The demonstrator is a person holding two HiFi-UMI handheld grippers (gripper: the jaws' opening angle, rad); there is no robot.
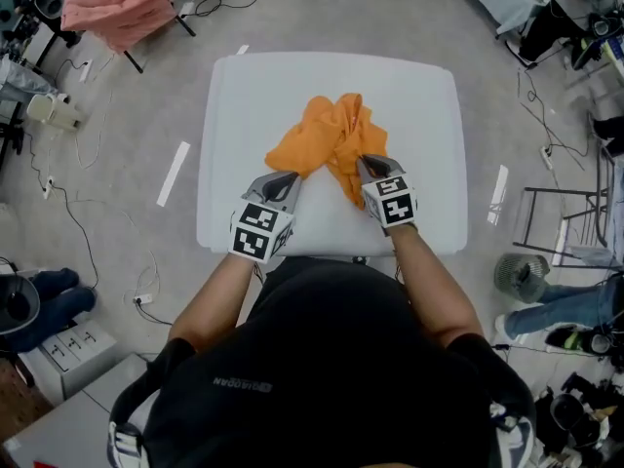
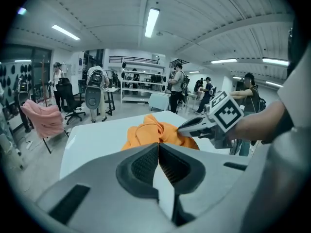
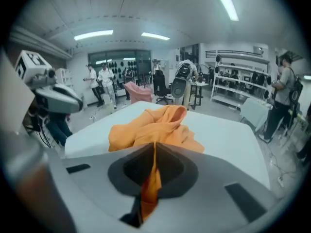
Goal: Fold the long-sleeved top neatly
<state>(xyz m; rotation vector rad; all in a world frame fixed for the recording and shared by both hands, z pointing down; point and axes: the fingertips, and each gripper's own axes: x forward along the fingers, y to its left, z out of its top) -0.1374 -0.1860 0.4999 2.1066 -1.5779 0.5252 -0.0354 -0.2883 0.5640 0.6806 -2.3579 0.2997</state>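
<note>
An orange long-sleeved top (image 1: pixel 331 139) lies crumpled in a heap on the middle of the white table (image 1: pixel 244 96). My right gripper (image 1: pixel 370 164) is shut on the top's near right edge. In the right gripper view a strip of orange fabric (image 3: pixel 151 186) is pinched between the closed jaws (image 3: pixel 155 144) and hangs down behind them. My left gripper (image 1: pixel 289 179) sits at the heap's near left edge, shut. In the left gripper view its jaws (image 2: pixel 158 144) meet with only bare table showing behind them, the top (image 2: pixel 150 132) just ahead and the right gripper (image 2: pixel 194 125) on it.
The table's near edge (image 1: pixel 322 250) is right under my hands. A pink cloth drapes a chair (image 1: pixel 122 6) at the far left. Cables and a power strip (image 1: pixel 73 344) lie on the floor to the left. A fan (image 1: pixel 517 273) and a metal rack (image 1: pixel 561 222) stand at the right.
</note>
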